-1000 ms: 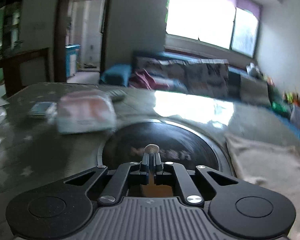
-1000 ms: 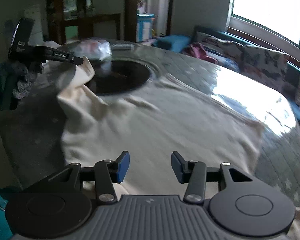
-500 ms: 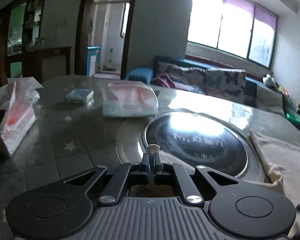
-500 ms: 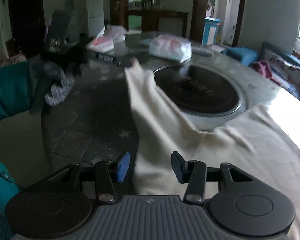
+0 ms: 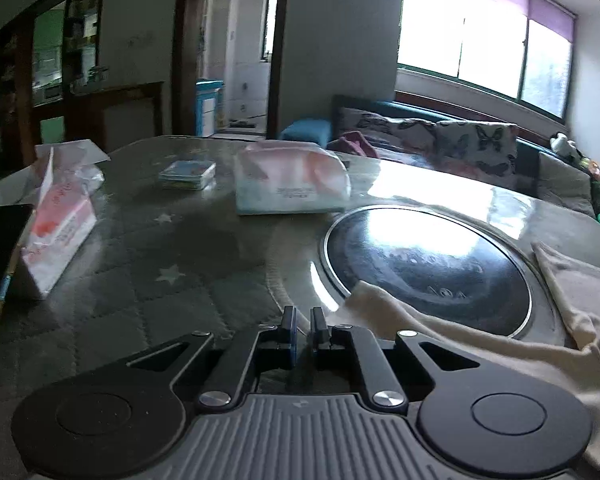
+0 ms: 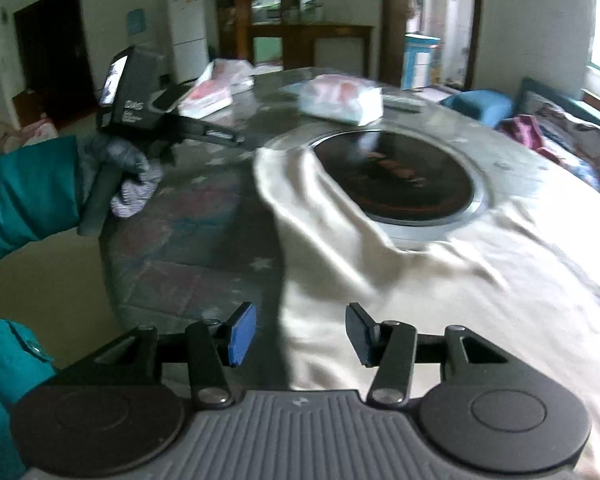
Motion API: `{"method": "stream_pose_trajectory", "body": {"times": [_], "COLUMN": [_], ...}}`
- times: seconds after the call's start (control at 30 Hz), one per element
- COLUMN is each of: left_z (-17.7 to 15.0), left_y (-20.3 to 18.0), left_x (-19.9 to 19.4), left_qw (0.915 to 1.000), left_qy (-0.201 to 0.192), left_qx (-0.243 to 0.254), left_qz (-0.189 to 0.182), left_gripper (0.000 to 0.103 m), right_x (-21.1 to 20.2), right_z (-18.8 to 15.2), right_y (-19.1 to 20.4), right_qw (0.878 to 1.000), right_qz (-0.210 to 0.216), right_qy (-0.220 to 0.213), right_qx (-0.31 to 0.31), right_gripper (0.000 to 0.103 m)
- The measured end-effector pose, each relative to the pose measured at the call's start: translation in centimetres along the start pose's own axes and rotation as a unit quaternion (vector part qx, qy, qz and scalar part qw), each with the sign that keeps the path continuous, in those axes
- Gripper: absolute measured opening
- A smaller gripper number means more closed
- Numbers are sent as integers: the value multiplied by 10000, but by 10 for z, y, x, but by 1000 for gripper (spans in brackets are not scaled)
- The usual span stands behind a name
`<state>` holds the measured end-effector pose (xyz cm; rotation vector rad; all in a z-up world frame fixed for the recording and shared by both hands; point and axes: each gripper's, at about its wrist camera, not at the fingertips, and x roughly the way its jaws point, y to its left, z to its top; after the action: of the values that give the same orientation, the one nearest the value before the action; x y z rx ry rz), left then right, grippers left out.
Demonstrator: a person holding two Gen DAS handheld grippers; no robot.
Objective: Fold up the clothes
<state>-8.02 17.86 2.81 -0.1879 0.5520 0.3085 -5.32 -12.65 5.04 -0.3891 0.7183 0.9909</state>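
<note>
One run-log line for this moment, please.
left gripper: just opening, empty | right gripper: just opening wider, empty | cream garment: on table, partly over hotplate

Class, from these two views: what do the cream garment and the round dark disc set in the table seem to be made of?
Cream garment: soft matt cloth, probably cotton knit; it drapes and wrinkles without shine. Round dark disc: smooth glossy glass or ceramic, judging by the window's sharp reflection, ringed by a bright rim that looks like metal.
</note>
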Motion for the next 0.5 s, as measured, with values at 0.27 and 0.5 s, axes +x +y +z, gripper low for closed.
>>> {"method": "stream_pose_trajectory", "body": {"times": [0.27,0.5], "left_z": [1,-7], "left_y": [-40,-52], "left_x": [-1,14], "left_qw": [9956,9944], "left_qy": [122,412], "left_qx": [552,813], "left_qz": [-743,-542], "left_gripper": [9,10], "right_x": [-27,-42], "right_z": [-30,-64], "right_y": [-35,-37], "right_qw": [9952,9913], "right_qz": [-678,-665], "right_qy": [142,378], "right_qx": [697,1069], "right_gripper": [51,51]}}
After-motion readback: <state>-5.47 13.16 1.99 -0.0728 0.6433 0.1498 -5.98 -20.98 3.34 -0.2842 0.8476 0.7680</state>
